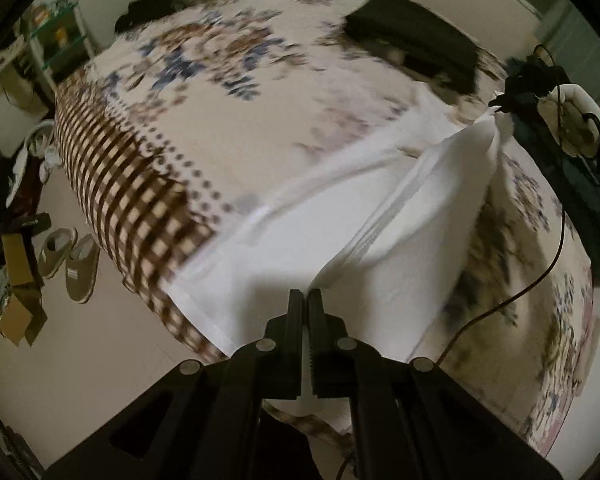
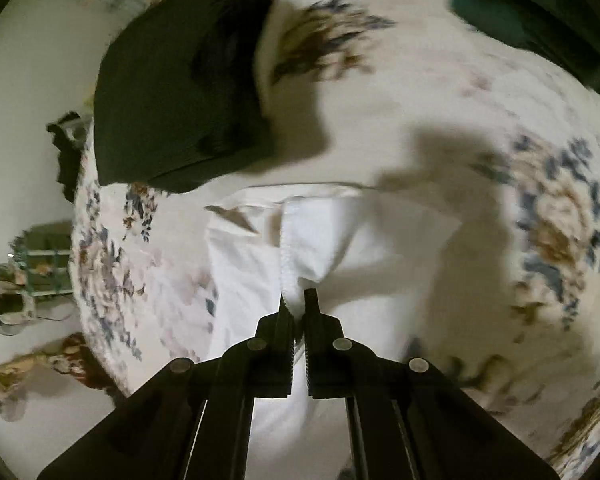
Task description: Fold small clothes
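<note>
Each camera sat on its own gripper and looked steeply down along the two fingers, close above the bed. The left view faced across the floral cover toward its checked edge and the floor. The right view faced the bed's middle. Both views shared the white garment and the black folded cloth.

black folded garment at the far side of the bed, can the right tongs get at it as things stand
Probably not yet. The right tongs are shut on the white garment, so they are occupied. The black folded garment itself lies uncovered on the floral bedspread just beyond, with nothing lying across the way.
</note>
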`<state>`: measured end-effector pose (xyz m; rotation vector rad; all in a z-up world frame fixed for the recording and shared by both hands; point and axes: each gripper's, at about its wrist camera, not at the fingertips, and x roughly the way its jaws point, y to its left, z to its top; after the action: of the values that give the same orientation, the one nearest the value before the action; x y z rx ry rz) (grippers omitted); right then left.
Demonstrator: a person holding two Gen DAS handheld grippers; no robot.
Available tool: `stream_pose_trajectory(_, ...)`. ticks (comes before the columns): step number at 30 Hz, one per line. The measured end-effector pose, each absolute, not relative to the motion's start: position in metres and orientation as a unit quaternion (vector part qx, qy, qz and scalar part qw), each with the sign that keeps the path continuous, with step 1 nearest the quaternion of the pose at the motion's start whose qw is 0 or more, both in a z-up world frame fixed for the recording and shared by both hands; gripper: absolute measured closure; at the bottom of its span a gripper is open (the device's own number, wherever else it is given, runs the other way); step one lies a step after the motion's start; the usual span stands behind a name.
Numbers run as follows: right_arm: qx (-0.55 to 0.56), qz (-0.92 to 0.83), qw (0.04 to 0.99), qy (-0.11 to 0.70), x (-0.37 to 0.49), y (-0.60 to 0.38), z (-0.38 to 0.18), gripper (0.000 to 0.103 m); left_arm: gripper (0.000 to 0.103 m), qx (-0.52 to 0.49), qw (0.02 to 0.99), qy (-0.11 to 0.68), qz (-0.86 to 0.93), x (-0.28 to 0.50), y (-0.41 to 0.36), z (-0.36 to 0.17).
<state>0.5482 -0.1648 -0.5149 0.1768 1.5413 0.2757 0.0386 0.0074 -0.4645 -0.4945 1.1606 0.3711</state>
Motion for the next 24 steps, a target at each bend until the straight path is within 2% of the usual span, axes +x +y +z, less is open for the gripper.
stream_pose_trajectory(7,0.011,0.070,0.708,0.703,0.554,-0.075,-0.574,0.099,0.103,-0.271,0.761,0.565,0.169,0.042,0.082,-0.534)
stream_pose_trajectory(13,0.021,0.052,0.686,0.725,0.559,-0.070,-0.606,0.096,0.101,-0.301,0.729,0.597,0.152,0.043,0.111,-0.574)
stream_pose_trajectory(14,0.039,0.059,0.682,0.728,0.558,-0.076,-0.606,0.085,0.101,-0.306,0.722,0.602,0.151,0.042,0.114,-0.576)
stream_pose_trajectory(15,0.066,0.068,0.673,0.733,0.555,-0.085,-0.603,0.062,0.101,-0.315,0.718,0.604,0.144,0.040,0.117,-0.577)
stream_pose_trajectory(17,0.118,0.080,0.669,0.730,0.544,-0.106,-0.591,0.035,0.101,-0.317,0.717,0.604,0.144,0.038,0.123,-0.572)
stream_pose_trajectory(18,0.142,0.088,0.667,0.726,0.534,-0.120,-0.582,0.034,0.100,-0.318,0.716,0.605,0.142,0.038,0.124,-0.569)
stream_pose_trajectory(19,0.152,0.092,0.665,0.726,0.524,-0.130,-0.575,0.034,0.095,-0.320,0.716,0.605,0.139,0.039,0.127,-0.564)
stream_pose_trajectory(21,0.167,0.097,0.663,0.723,0.499,-0.159,-0.562,0.034,0.078,-0.328,0.716,0.602,0.135,0.044,0.132,-0.557)
stream_pose_trajectory(22,0.173,0.097,0.662,0.723,0.488,-0.172,-0.558,0.033,0.056,-0.335,0.716,0.598,0.132,0.049,0.136,-0.552)
stream_pose_trajectory(23,0.180,0.096,0.660,0.723,0.476,-0.187,-0.555,0.031,0.040,-0.343,0.719,0.591,0.127,0.056,0.140,-0.548)
stream_pose_trajectory(24,0.189,0.092,0.658,0.723,0.465,-0.204,-0.554,0.031,0.039,-0.350,0.726,0.580,0.122,0.065,0.142,-0.541)
